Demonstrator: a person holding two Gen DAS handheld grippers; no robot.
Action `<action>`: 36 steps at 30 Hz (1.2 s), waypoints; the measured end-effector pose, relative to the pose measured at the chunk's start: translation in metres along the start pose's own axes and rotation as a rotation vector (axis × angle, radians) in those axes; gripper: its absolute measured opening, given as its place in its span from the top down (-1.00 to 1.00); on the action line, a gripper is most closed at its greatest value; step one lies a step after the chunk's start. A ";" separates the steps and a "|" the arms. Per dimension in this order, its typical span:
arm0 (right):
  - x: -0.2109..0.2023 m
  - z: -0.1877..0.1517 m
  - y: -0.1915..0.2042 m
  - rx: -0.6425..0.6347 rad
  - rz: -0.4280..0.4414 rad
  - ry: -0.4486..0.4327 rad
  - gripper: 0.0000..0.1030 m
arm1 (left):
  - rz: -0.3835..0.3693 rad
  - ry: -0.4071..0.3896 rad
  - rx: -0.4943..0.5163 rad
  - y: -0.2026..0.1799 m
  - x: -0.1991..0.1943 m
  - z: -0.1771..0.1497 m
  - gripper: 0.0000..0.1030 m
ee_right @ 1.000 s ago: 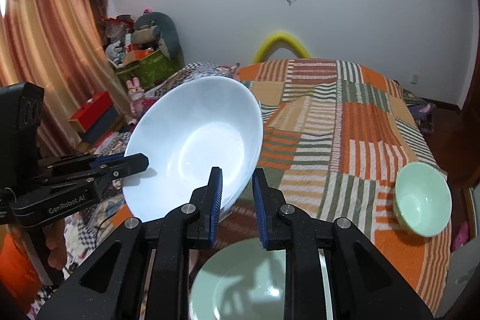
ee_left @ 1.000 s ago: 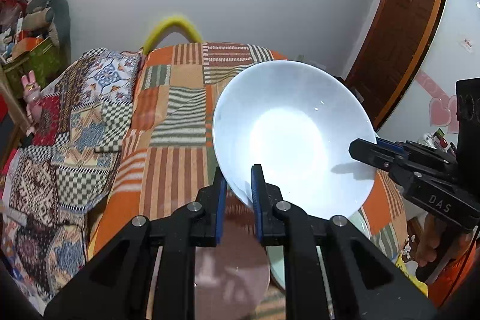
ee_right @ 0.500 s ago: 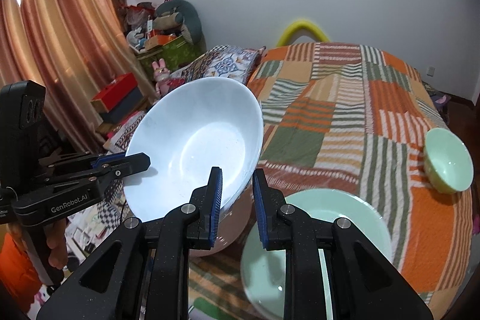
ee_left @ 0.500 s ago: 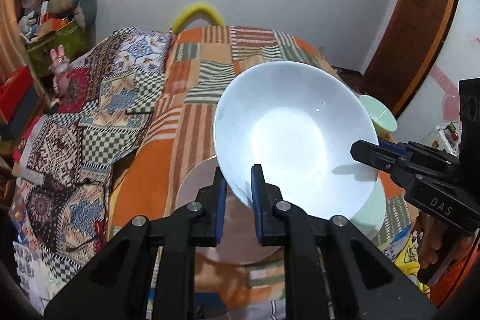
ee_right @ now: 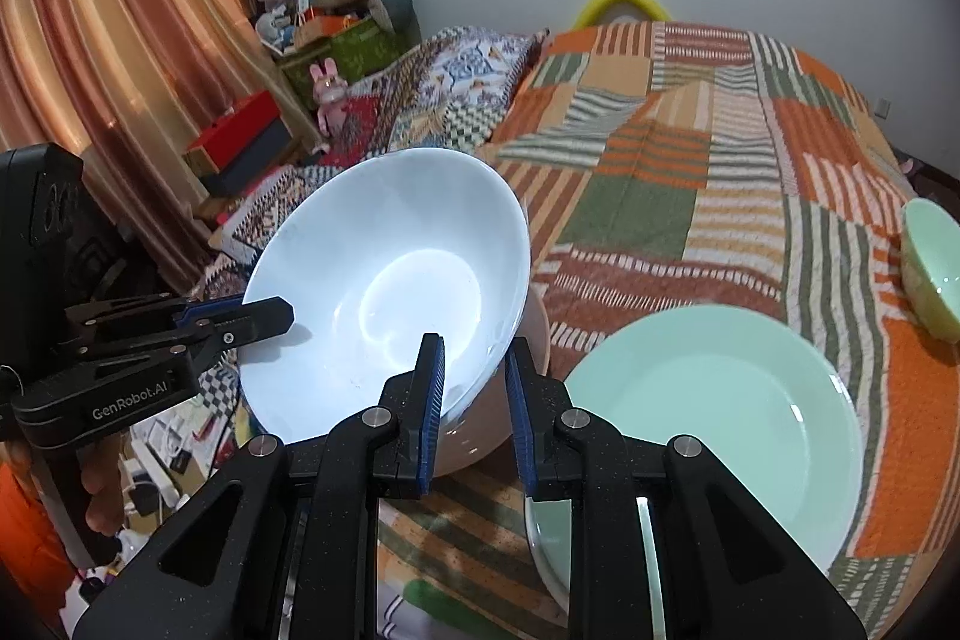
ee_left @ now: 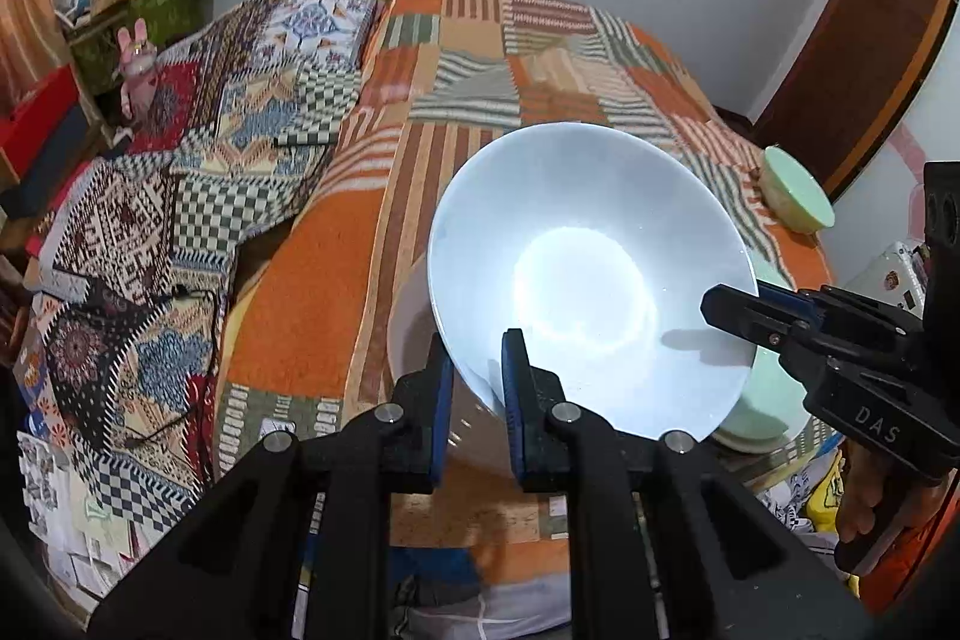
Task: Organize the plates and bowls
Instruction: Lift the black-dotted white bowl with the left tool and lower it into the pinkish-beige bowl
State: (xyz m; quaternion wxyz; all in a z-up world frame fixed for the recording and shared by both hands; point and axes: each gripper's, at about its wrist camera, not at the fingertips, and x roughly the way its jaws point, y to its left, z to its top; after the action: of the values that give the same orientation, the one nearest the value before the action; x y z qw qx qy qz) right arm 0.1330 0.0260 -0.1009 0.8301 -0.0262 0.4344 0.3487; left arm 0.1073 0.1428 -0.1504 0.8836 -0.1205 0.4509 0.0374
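Note:
A large white bowl hangs tilted above the bed, held by both grippers on opposite sides of its rim. My left gripper is shut on its near rim; my right gripper is shut on the other side of the same bowl. A pink plate lies on the bedspread under the bowl; it also shows in the right wrist view. A pale green plate lies to its right. A small green bowl sits further right near the bed edge, also visible in the left wrist view.
A striped orange patchwork bedspread covers the bed. A patterned quilt hangs off its left side. Boxes, toys and clutter stand by the curtain at the left. A wooden door is at the right.
Both grippers have pulled back and up with the white bowl. The view has tilted down, so the pink plate, the green plate and the small green bowl show more fully.

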 end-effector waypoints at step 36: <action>0.047 -0.010 -0.001 -0.017 -0.014 0.134 0.60 | -0.031 0.153 -0.088 0.029 0.054 -0.013 0.69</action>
State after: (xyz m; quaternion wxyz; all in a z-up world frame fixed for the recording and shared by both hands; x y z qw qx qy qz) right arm 0.1442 0.0480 -0.1423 0.8012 -0.0596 0.4860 0.3440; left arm 0.1240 0.1651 -0.2063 0.8409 -0.1688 0.5131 0.0340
